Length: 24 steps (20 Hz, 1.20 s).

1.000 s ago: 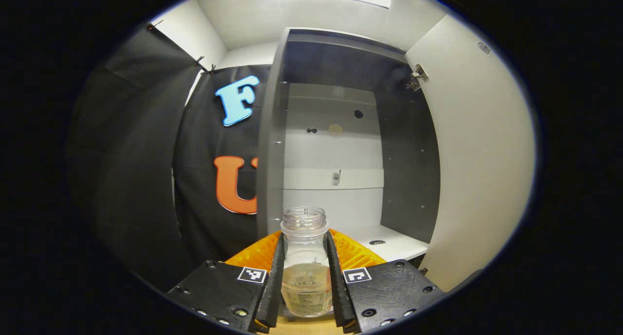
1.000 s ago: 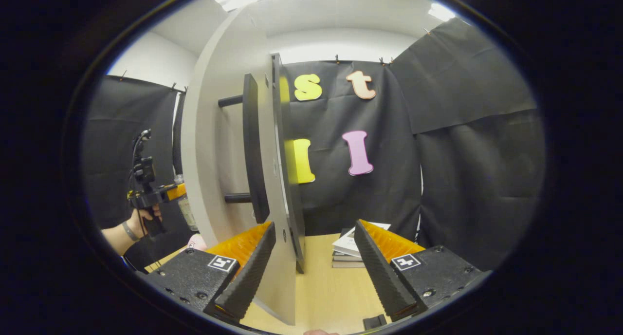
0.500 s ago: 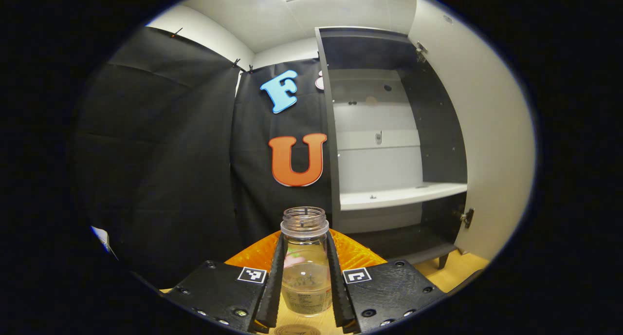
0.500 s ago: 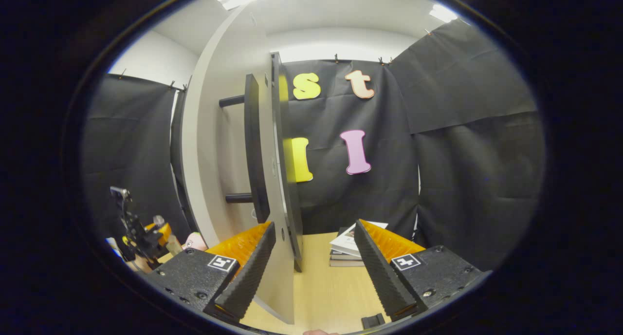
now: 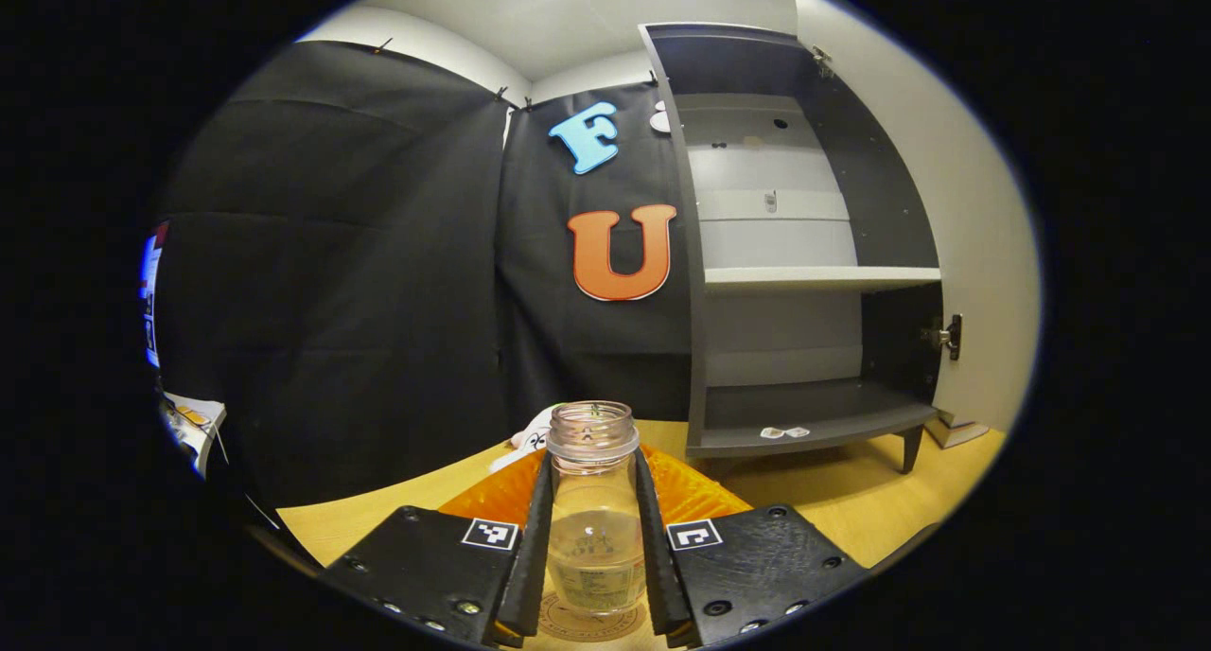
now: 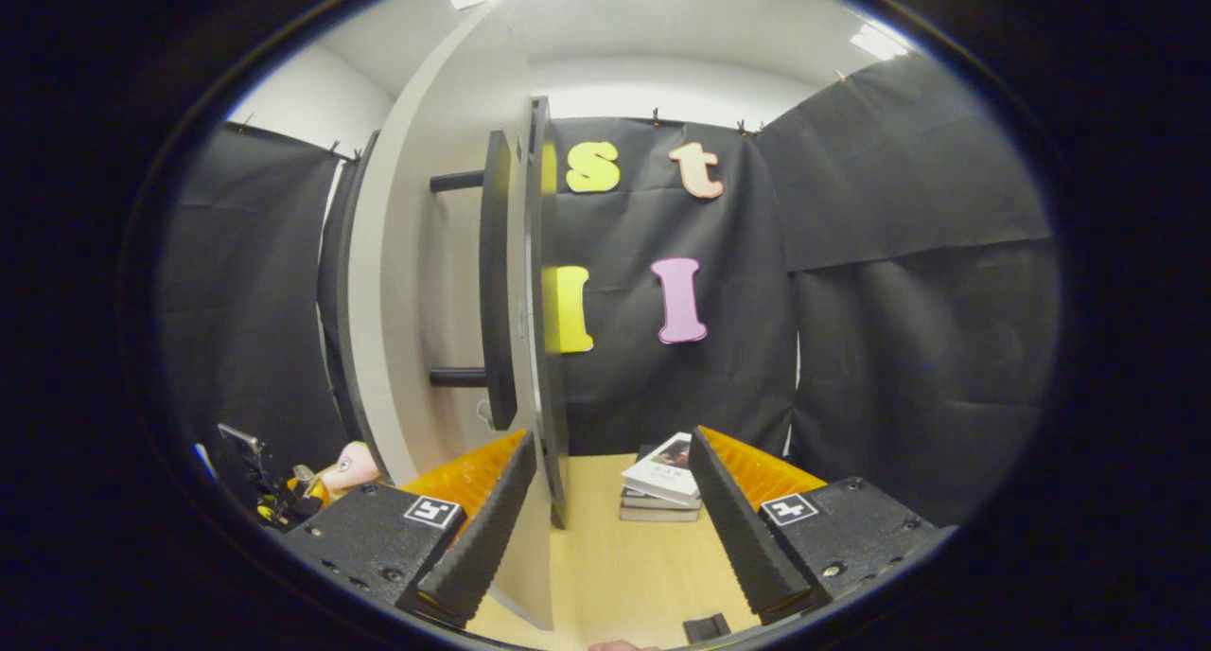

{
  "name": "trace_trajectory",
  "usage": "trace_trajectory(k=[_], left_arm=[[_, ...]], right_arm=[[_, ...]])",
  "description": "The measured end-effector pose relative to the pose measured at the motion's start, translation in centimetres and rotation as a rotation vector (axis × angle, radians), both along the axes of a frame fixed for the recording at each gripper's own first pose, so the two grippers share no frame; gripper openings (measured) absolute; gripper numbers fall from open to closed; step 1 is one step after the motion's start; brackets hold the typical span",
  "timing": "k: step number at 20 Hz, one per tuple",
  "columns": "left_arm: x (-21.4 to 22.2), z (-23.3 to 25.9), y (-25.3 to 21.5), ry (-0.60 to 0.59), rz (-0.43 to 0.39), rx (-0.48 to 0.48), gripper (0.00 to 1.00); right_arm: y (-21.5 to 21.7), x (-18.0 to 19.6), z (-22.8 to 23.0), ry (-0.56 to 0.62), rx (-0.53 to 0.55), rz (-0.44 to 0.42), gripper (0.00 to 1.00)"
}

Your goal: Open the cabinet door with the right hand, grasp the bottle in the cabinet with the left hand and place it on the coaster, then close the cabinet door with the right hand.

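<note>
Bottle (image 5: 594, 509) sat upright, clamped between the left tongs (image 5: 594, 575), right over the coaster (image 5: 591, 627) on the counter (image 5: 851, 500); whether it touched I could not tell. Letting go early could tip it, its top being uncapped. The right tongs (image 6: 605, 528) stood wide, straddling the open door's (image 6: 445, 254) edge; a hasty push might slam the door against the cabinet (image 5: 804, 272).

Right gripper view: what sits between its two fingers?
The edge of the open cabinet door beside the left finger; bare table toward the right finger, books beyond.
</note>
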State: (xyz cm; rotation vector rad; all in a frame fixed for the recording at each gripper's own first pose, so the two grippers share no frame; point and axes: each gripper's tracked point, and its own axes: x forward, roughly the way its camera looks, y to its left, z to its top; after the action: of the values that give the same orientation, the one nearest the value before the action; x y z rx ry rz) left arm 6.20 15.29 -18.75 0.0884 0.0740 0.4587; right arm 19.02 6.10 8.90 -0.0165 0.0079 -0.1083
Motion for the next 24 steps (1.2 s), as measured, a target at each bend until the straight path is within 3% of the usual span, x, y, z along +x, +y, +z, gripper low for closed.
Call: trace_trajectory(k=[4,9,10,11,12,15,16,18,19,24], left_arm=[[-0.5,-1.8,0.3,0.006,0.004,0.004,0.43],[-0.9,-1.7,0.0,-0.023,-0.037,-0.007,0.43],[-0.9,-1.8,-0.2,-0.024,-0.051,-0.019,0.45],[-0.9,-2.0,-0.2,-0.019,-0.052,-0.029,0.60],[-0.8,-2.0,-0.1,-0.015,-0.055,-0.032,0.50],[-0.6,-1.4,-0.4,-0.024,-0.075,-0.027,0.60],[-0.4,-1.3,-0.7,-0.023,-0.094,-0.029,0.56],[-0.4,-0.7,-0.8,-0.018,-0.101,-0.016,0.89],[-0.4,-0.4,-0.9,-0.017,-0.102,-0.013,0.96],[-1.5,4.3,-2.1,-0.043,-0.127,0.012,0.98]], right_arm=[[-0.1,-0.2,0.1,0.012,-0.026,-0.030,1.00],[-0.1,-0.2,-0.1,0.027,0.015,-0.033,1.00],[0.0,-0.2,-0.1,0.027,0.018,-0.033,0.98],[0.0,-0.2,-0.1,0.027,0.020,-0.034,0.98],[0.0,-0.3,-0.1,0.027,0.020,-0.034,0.98],[0.0,-0.2,0.0,0.025,0.022,-0.032,0.98],[0.0,-0.1,-0.1,0.022,0.024,-0.031,0.98],[0.1,-0.1,0.0,0.016,0.032,-0.026,0.98],[0.0,-0.1,0.0,0.013,0.036,-0.022,0.98],[0.0,-0.2,-0.1,0.015,0.038,0.001,0.99]])
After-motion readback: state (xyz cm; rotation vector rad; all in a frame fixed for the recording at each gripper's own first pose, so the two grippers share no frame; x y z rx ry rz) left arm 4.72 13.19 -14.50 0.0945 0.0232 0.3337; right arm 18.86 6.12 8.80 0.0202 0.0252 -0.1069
